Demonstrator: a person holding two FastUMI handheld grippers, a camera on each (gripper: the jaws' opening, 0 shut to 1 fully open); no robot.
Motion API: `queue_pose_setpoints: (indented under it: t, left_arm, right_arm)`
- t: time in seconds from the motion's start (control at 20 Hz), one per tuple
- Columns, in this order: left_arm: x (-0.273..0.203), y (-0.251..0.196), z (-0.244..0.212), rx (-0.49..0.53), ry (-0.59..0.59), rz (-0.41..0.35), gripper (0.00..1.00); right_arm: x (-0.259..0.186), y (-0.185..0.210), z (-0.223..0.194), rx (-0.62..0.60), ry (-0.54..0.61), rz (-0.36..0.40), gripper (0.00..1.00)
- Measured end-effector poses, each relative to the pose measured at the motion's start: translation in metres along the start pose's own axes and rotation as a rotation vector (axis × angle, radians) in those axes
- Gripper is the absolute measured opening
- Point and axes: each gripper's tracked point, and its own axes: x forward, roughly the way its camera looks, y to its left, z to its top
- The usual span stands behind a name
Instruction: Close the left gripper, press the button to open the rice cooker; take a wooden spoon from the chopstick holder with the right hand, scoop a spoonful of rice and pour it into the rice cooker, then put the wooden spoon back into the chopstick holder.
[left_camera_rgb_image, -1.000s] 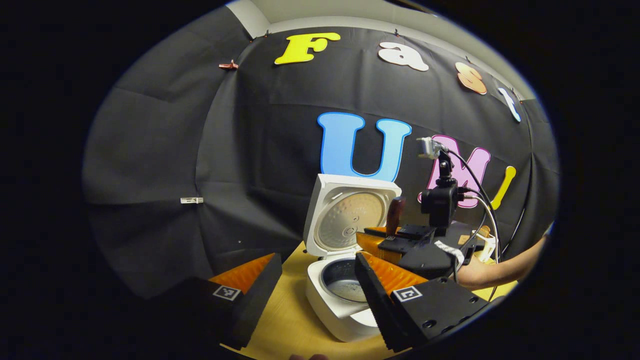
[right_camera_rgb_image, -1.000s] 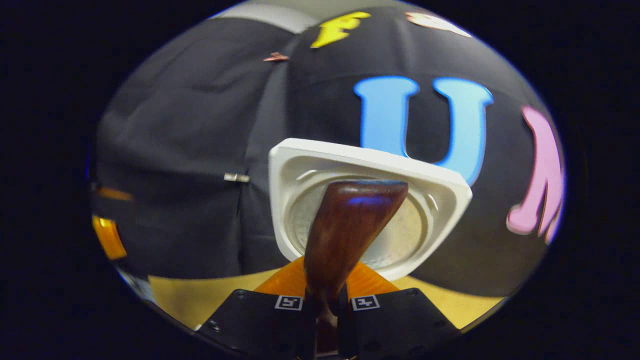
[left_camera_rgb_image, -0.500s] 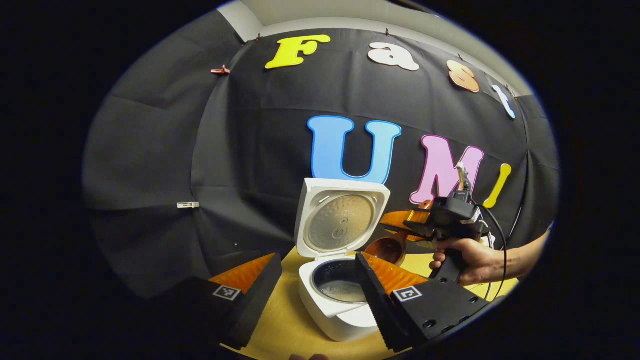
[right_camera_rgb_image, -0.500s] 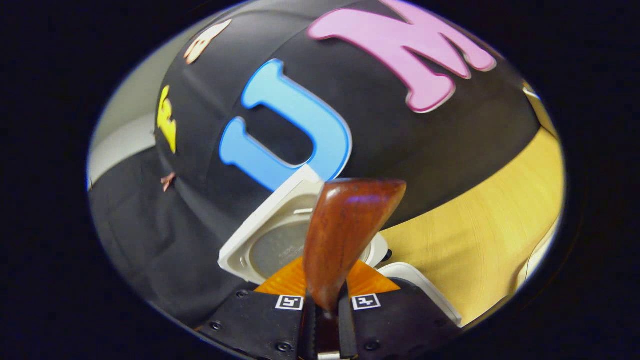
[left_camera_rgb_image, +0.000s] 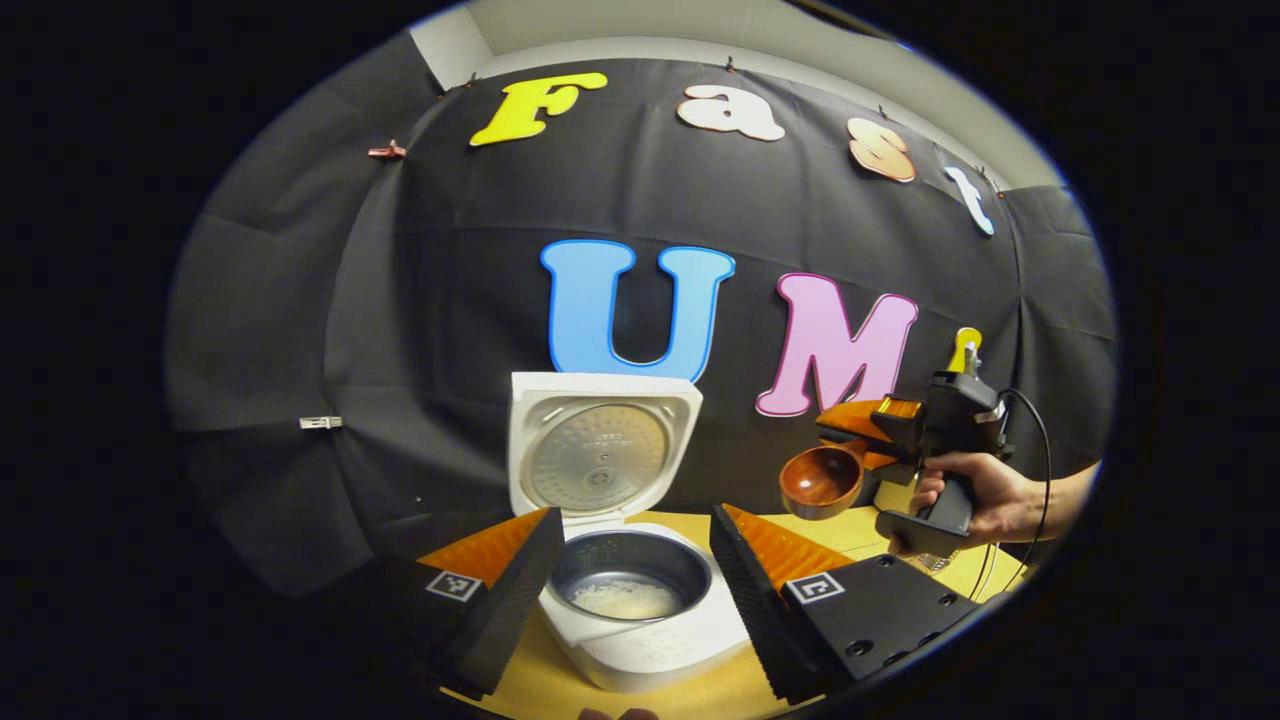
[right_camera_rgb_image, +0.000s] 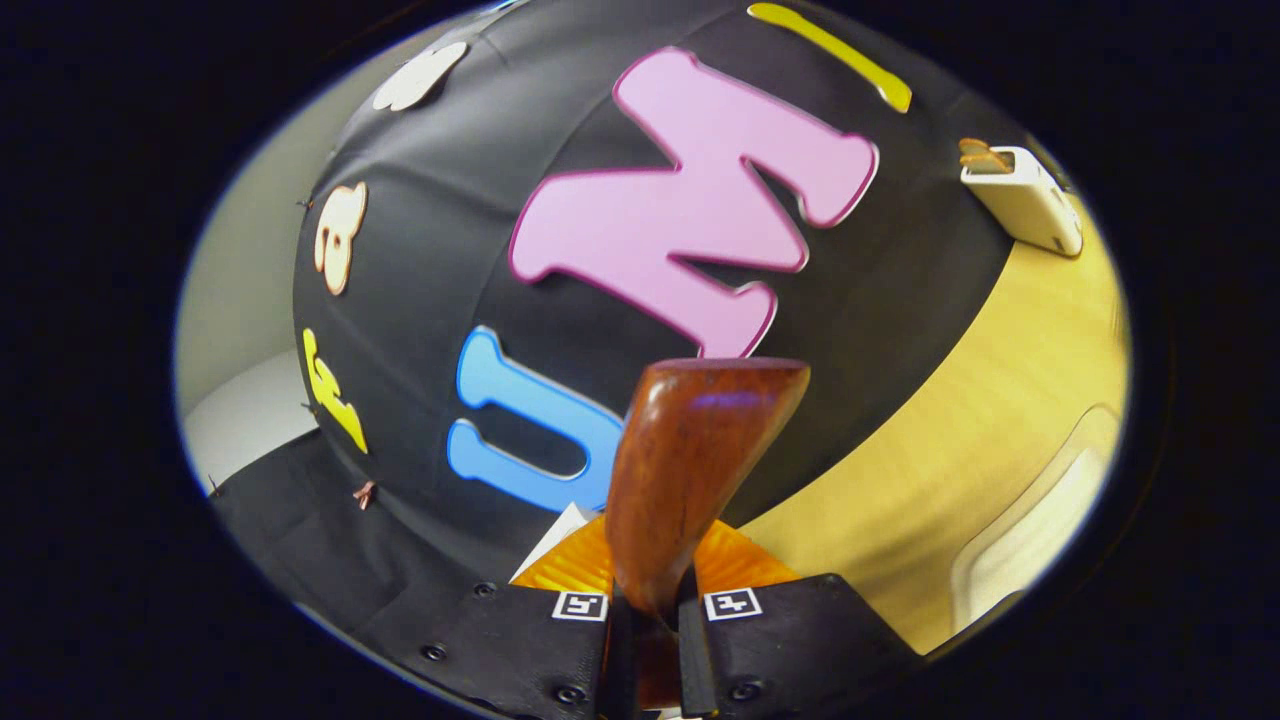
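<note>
The white rice cooker (left_camera_rgb_image: 640, 640) stands open, its lid (left_camera_rgb_image: 598, 455) upright and a little rice in the dark inner pot (left_camera_rgb_image: 625, 590). My left gripper (left_camera_rgb_image: 632, 520) is open just in front of it, one finger to each side of the pot. To the right, a hand (left_camera_rgb_image: 975, 495) holds my right gripper (left_camera_rgb_image: 865, 435), which is shut on the wooden spoon (left_camera_rgb_image: 820, 482); its bowl looks bare. In the right gripper view the spoon (right_camera_rgb_image: 700, 450) rises from my right gripper (right_camera_rgb_image: 650, 565). A white chopstick holder (right_camera_rgb_image: 1025, 200) stands far off on the table.
The light wooden table (right_camera_rgb_image: 950, 440) runs under the black cloth wall. A pale container's rim (right_camera_rgb_image: 1040, 520) shows at the right edge of the right gripper view. A corner of the cooker lid (right_camera_rgb_image: 555, 535) peeks out beside the right fingers.
My right gripper has swung the spoon away from above the cooker to its right and rolled over. The cooker now sits between my left fingers instead of to their right.
</note>
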Motion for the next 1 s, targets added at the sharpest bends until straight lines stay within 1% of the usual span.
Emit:
queue_pose_setpoints:
  t: [0.05, 0.1, 0.15, 0.2, 0.35, 0.6, 0.8, 1.0]
  left_arm:
    - [0.003, -0.008, 0.001, -0.002, 0.000, -0.014, 0.95]
    - [0.005, -0.016, 0.002, -0.005, 0.001, -0.026, 0.90]
    - [0.008, -0.024, 0.002, -0.007, 0.003, -0.036, 0.90]
    - [0.010, -0.031, 0.003, -0.005, 0.004, -0.044, 0.95]
    - [0.018, -0.051, 0.004, 0.007, 0.007, -0.059, 0.95]
    - [0.033, -0.082, 0.008, -0.001, 0.010, -0.075, 0.95]
    - [0.043, -0.104, 0.010, 0.008, 0.019, -0.069, 0.95]
    - [0.051, -0.123, 0.010, 0.010, 0.037, -0.061, 0.94]
  right_arm:
    - [-0.011, -0.010, 0.020, -0.009, -0.027, -0.013, 0.20]
    - [-0.020, -0.022, 0.041, -0.024, -0.054, -0.030, 0.20]
    - [-0.031, -0.037, 0.060, -0.041, -0.078, -0.050, 0.20]
    - [-0.042, -0.051, 0.080, -0.060, -0.101, -0.072, 0.20]
    - [-0.078, -0.095, 0.135, -0.133, -0.166, -0.145, 0.20]
    - [-0.123, -0.162, 0.214, -0.167, -0.240, -0.238, 0.20]
    - [-0.150, -0.226, 0.256, -0.249, -0.244, -0.342, 0.20]
    - [-0.160, -0.282, 0.279, -0.348, -0.220, -0.430, 0.20]
